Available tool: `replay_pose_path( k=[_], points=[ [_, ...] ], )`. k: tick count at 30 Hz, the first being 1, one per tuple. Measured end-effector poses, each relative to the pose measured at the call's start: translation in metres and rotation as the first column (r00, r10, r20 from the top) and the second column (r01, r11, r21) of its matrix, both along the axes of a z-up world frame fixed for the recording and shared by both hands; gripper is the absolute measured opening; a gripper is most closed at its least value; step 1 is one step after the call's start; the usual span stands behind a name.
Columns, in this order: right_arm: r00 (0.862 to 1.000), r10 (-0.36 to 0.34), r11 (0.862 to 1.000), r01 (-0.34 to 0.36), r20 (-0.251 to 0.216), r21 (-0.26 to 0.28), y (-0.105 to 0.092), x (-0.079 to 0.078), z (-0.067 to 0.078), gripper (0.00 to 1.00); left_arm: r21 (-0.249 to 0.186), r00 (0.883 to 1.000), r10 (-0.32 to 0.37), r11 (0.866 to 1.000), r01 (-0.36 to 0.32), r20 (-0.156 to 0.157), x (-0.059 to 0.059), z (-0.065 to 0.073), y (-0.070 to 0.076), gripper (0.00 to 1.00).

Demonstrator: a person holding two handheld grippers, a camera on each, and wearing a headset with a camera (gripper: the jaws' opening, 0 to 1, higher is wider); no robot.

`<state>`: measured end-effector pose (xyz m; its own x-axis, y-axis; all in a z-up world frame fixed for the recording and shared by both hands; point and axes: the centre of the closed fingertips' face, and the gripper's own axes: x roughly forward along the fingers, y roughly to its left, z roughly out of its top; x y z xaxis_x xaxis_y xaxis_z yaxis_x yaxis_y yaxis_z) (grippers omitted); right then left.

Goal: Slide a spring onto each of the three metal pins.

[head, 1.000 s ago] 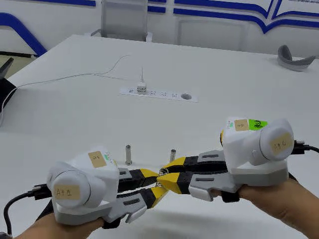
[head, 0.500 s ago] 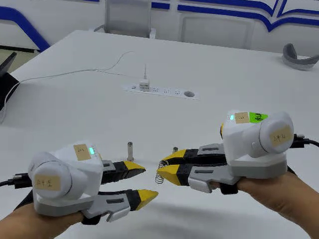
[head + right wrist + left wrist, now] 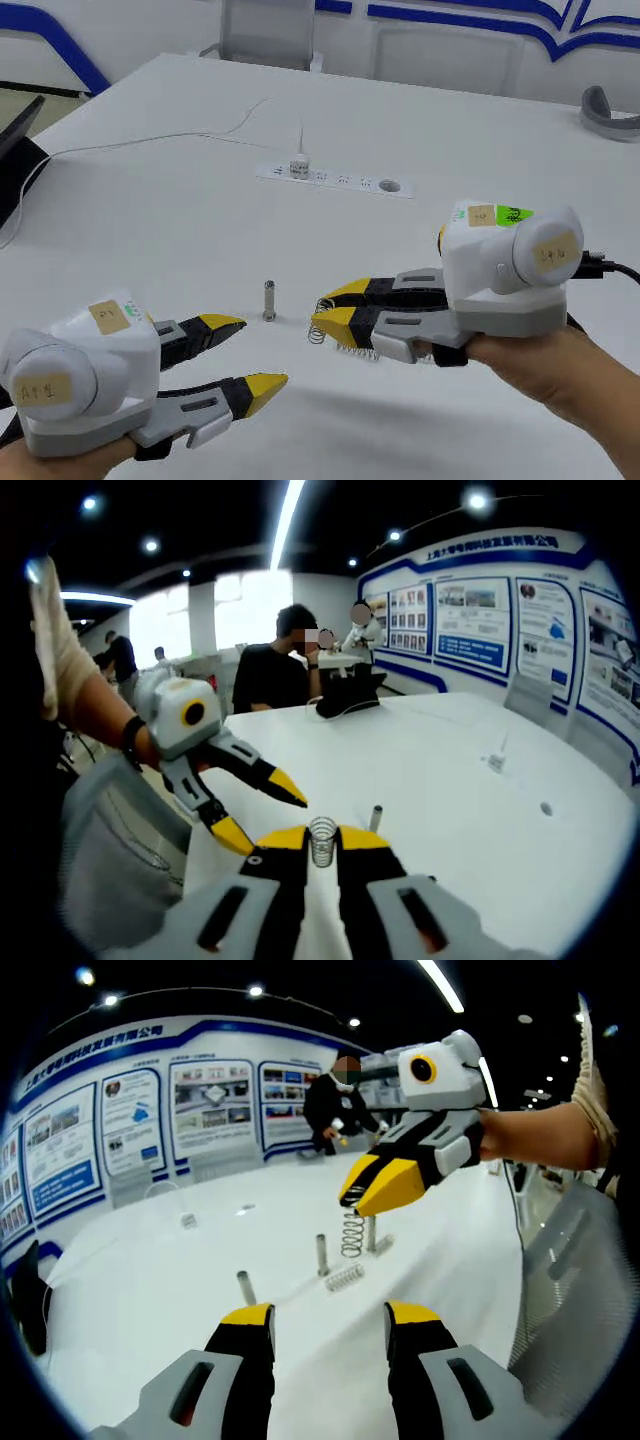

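1. The fingers (image 3: 285,842) of the right gripper (image 3: 322,312) are closed on a spring (image 3: 322,840), pinching its upper end between the yellow tips.
2. In the left gripper view this spring hangs upright below the right gripper, just beside the farthest pin. I cannot tell whether its lower end touches the table (image 3: 150,220).
3. The left gripper (image 3: 265,350) has its fingers spread wide apart with nothing between them. In the head view it sits low on the left, well apart from the right gripper, with its tips pointing toward the work.
4. 3 metal pins (image 3: 322,1254) stand upright in a row on the white table in the left gripper view, each a bare post. The nearest stands just beyond the left gripper's tips.
5. A loose spring (image 3: 345,1277) lies on its side on the table, near the base of the middle pin and under the right gripper.
6. In the head view 1 pin stands between the 2 grippers, closer to the right gripper's tips.
7. Farther back on the table lies a white power strip (image 3: 335,181), with a thin cable (image 3: 150,145) trailing off to the left.
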<state>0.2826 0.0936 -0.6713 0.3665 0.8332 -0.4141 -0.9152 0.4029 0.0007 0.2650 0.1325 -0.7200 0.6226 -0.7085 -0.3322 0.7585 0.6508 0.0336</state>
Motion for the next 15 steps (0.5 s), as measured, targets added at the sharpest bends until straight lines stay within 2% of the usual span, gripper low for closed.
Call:
replay_pose_path(
  k=[8, 12, 15],
  points=[
    [0.998, -0.04, 0.999, 0.04, 0.038, 0.003, 0.008, 0.026, 0.009, 0.12, -0.018, 0.999, 0.036, 0.999, -0.036, 0.004, 0.004, 0.001, 0.004, 0.51],
    [0.996, -0.074, 0.997, 0.073, 0.059, 0.022, 0.014, 0.043, 0.014, 0.12, -0.022, 0.998, 0.055, 0.998, -0.055, 0.005, 0.005, 0.0, 0.007, 0.53],
    [0.994, -0.098, 0.995, 0.096, 0.056, 0.039, 0.02, 0.055, 0.014, 0.12, -0.026, 0.998, 0.065, 0.998, -0.064, 0.01, 0.006, 0.002, 0.008, 0.54]
  ],
)
